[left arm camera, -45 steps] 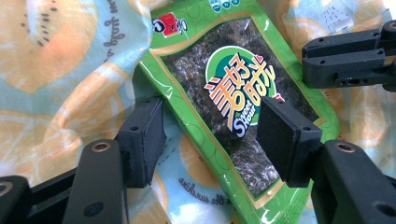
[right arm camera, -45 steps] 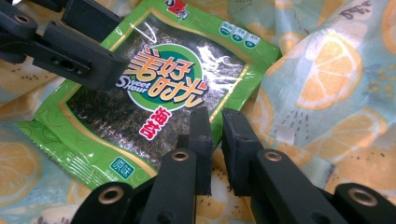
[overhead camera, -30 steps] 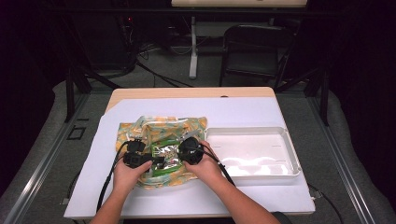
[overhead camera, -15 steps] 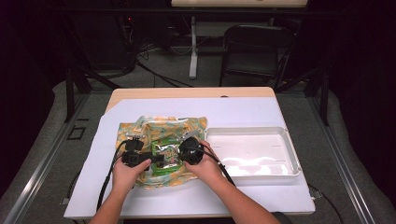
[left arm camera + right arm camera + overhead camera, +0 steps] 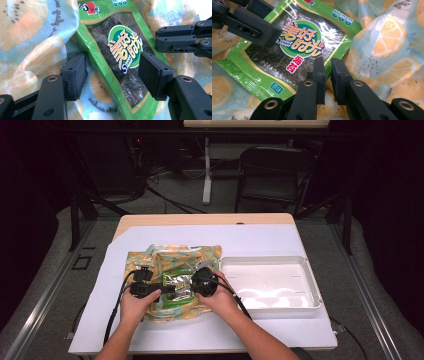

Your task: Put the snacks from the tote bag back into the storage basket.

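Both hands in at the near edge, tools meeting over the seaweed snack packet (image 5: 179,289) — that's the landmark. Left tool (image 5: 112,75) sits wide open astride the packet, pads (image 5: 75,73) either side, not pressing as far as I can see. Right tool (image 5: 326,75) is nearly closed, pads a narrow gap apart, sitting at the packet's lower edge; whether it pinches the foil or the cloth under it, can't tell — nothing clearly between the pads.

Progress, my read: early-to-mid. Packet lies flat on top of the fruit-print fabric bag (image 5: 172,257), label up, not lifted. Looks like it's either being taken off the bag or about to go elsewhere — no firm grasp on it yet. Left to do: a real grip, a lift, a placement.

Containers: the fabric bag, under and beyond the packet, rumpled, lying flat; can't see an opening or anything inside. Right of the packet, just beside the bag, white plastic tray (image 5: 305,270) — nothing in it. All on the white-covered tabletop (image 5: 260,237). Beyond the packet, past the tabletop's far edge, a dark chair (image 5: 272,175) and cables on the floor.
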### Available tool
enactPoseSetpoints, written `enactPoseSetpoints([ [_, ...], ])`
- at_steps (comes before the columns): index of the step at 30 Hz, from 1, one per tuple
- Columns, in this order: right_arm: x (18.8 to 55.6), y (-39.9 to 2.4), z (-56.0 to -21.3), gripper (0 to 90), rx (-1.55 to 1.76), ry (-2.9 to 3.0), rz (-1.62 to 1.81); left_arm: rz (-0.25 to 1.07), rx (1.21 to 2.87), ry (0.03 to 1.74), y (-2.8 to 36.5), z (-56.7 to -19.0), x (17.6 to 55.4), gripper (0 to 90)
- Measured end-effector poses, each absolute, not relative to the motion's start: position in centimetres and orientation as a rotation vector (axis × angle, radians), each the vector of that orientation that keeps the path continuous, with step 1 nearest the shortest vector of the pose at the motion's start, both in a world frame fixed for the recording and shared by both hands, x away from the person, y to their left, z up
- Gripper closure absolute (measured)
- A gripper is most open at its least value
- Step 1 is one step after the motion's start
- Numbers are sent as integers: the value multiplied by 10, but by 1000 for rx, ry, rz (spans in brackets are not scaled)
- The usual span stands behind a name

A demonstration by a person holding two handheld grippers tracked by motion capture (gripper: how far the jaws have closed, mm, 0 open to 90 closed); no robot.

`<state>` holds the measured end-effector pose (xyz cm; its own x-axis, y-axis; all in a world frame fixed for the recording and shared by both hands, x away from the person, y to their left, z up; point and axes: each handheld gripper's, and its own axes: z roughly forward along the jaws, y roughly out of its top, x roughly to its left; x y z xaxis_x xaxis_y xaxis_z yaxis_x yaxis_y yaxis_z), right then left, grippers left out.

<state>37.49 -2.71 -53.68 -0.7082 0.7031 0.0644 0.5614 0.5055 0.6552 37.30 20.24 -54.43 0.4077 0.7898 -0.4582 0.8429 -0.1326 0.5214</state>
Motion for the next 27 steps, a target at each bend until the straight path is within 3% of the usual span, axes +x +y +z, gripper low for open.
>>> enactPoseSetpoints([
  [27,375,-27,-537,826,1078,2532,989,-120,1928,1409,199,-549,374,399],
])
